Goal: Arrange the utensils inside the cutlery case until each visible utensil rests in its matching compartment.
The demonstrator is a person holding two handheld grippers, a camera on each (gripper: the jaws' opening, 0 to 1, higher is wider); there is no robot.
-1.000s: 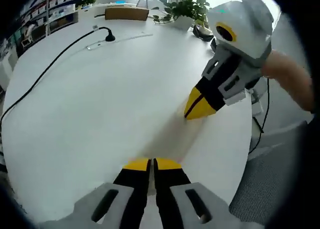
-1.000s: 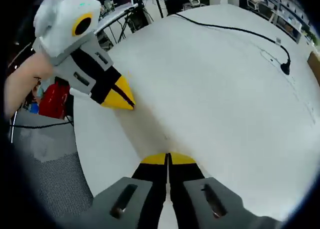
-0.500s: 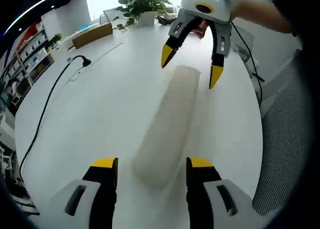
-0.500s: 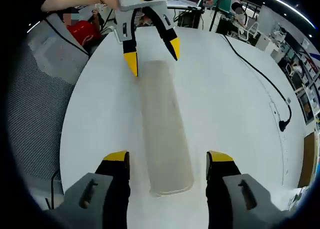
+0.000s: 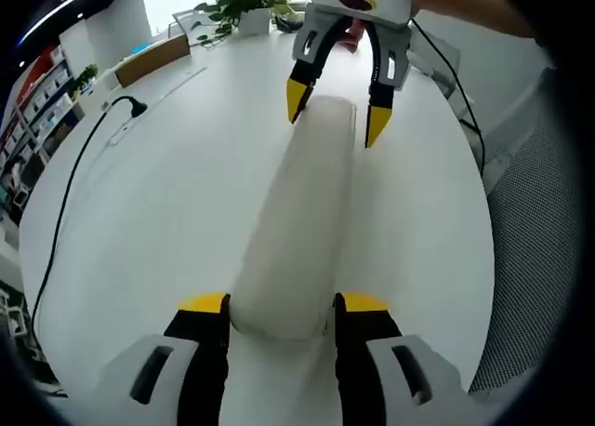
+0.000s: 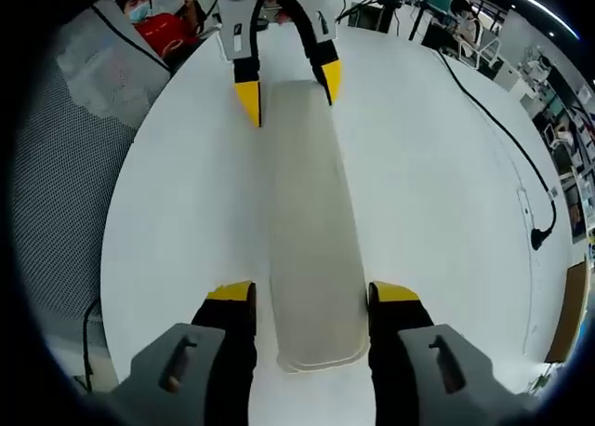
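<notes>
Cutlery case lies closed, lengthwise on white table. Left gripper and right gripper are spread wide, one astride each end, contact unclear. Table edge near; black cable well apart.

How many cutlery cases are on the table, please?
1. The case lies lengthwise on the white table, one end between the left gripper jaws, the other between the right gripper jaws. It is closed; no utensils show.
</notes>
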